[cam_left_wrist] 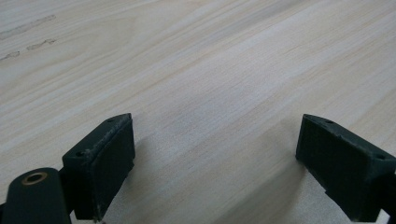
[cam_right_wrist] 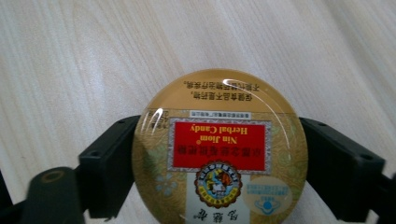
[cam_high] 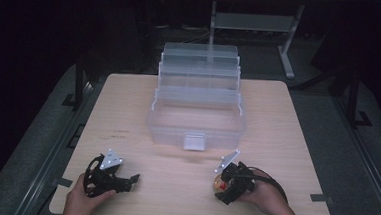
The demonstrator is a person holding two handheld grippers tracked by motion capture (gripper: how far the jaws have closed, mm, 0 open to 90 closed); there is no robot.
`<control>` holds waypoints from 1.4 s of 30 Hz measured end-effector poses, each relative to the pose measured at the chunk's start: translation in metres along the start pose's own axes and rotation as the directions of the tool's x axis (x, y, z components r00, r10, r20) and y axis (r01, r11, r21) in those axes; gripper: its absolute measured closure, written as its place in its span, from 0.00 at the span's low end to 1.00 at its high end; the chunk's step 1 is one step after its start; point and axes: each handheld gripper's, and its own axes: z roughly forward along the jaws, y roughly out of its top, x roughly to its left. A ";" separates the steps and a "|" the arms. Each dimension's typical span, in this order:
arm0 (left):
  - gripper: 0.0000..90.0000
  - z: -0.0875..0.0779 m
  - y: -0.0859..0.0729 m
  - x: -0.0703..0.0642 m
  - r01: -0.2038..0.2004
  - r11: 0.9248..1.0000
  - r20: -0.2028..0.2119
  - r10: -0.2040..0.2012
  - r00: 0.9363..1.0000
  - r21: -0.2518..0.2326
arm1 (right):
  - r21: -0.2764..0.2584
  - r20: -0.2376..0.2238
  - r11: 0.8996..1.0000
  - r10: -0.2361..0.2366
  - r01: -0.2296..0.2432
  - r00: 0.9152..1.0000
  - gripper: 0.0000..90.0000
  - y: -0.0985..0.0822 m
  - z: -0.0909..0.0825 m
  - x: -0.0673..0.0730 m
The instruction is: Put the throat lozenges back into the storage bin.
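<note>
Wooden table (cam_high: 128,113): landmark surface. Clear plastic tiered box (cam_high: 197,103), lid open, at the table's centre toward the far edge. Right gripper (cam_right_wrist: 219,161), near edge right of the box: jaws clamped on a round gold candy tin (cam_right_wrist: 219,158), red label reading "Nin Jiom Herbal Candy". Left gripper (cam_left_wrist: 215,163), near edge left of the box: jaws spread apart over bare wood.
</note>
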 end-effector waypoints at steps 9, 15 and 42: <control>0.12 0.000 0.000 0.000 0.001 1.000 0.000 -0.001 1.000 -0.001 | 0.003 0.002 1.000 -0.004 0.004 1.000 0.22 0.000 0.000 0.000; 0.12 0.000 0.000 0.000 0.001 1.000 0.000 -0.001 1.000 -0.001 | 0.011 0.006 1.000 -0.010 0.010 1.000 0.22 0.000 -0.001 0.001; 0.12 0.000 0.000 0.000 0.001 1.000 0.000 -0.001 1.000 0.000 | 0.011 0.037 0.998 0.056 -0.056 0.998 0.22 -0.012 -0.022 -0.014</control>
